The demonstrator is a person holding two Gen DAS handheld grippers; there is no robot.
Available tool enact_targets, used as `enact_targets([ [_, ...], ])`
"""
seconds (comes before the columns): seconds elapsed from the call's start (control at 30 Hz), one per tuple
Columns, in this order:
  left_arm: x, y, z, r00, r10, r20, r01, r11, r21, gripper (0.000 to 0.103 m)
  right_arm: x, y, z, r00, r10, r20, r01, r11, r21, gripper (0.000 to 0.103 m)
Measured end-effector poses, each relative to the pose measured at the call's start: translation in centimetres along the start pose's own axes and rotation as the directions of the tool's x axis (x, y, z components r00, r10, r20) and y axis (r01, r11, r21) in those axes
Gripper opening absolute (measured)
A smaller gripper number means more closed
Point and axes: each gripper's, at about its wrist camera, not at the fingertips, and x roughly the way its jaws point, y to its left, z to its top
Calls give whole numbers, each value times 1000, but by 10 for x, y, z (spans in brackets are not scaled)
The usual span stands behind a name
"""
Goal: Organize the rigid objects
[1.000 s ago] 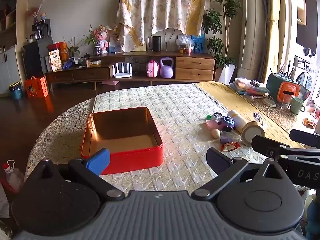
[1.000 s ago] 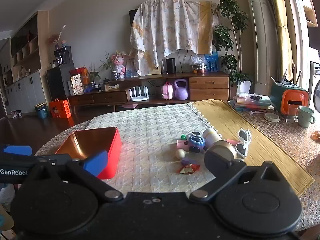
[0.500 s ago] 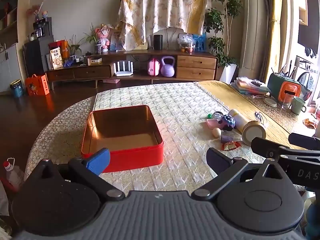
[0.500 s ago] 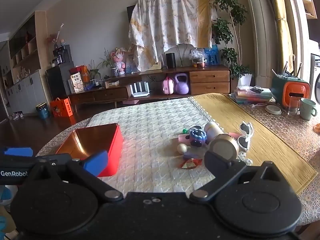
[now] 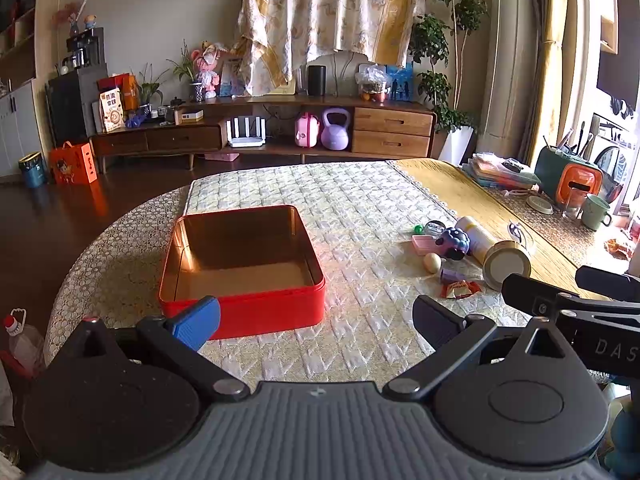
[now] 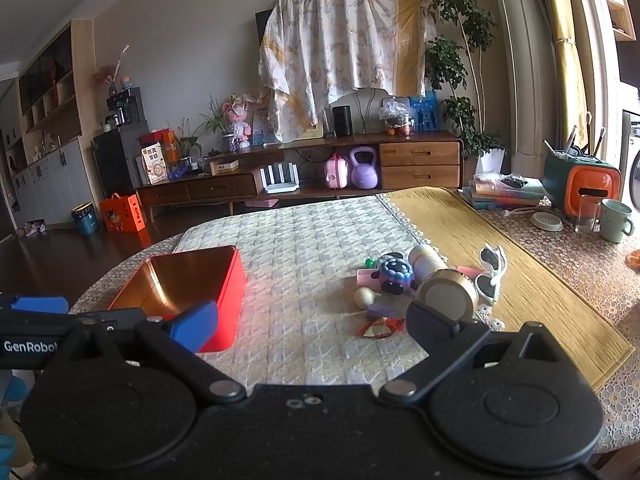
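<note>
Since a second ago almost nothing has changed: the views drift only a little and nothing has moved into the red tin [image 5: 240,260], so the sorting has not begun. The tin stays empty at the near left; the pile of small objects [image 6: 400,284] lies to its right. The left gripper [image 5: 316,320] and the right gripper [image 6: 312,320] hover level above the near table edge, fingers wide, holding nothing.
</note>
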Motion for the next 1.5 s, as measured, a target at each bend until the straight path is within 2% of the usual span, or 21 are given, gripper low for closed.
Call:
enact_targets([
  [0.6,3,-1,0,1000,-14,-14,14,1000,-14,103,1,0,1,1000,-2,0,2,1000,-3,98],
  [0.9,16,-13,8,999,-28,-27,29,999,16,103,6,-16,4,1000,-3,-5,3,1000,10,96],
  [1.17,54,-31,23,990,-113,-84,115,993,25,103,21,-48,7,999,-23,-30,24,999,22,96],
  [1.37,91,-58,28,988,-127,-92,133,988,73,103,40,-83,7,994,-82,-73,81,997,-16,94],
  [1.5,122,-79,31,977,-168,-130,180,980,88,103,57,-109,9,988,-113,-110,108,993,-48,92],
])
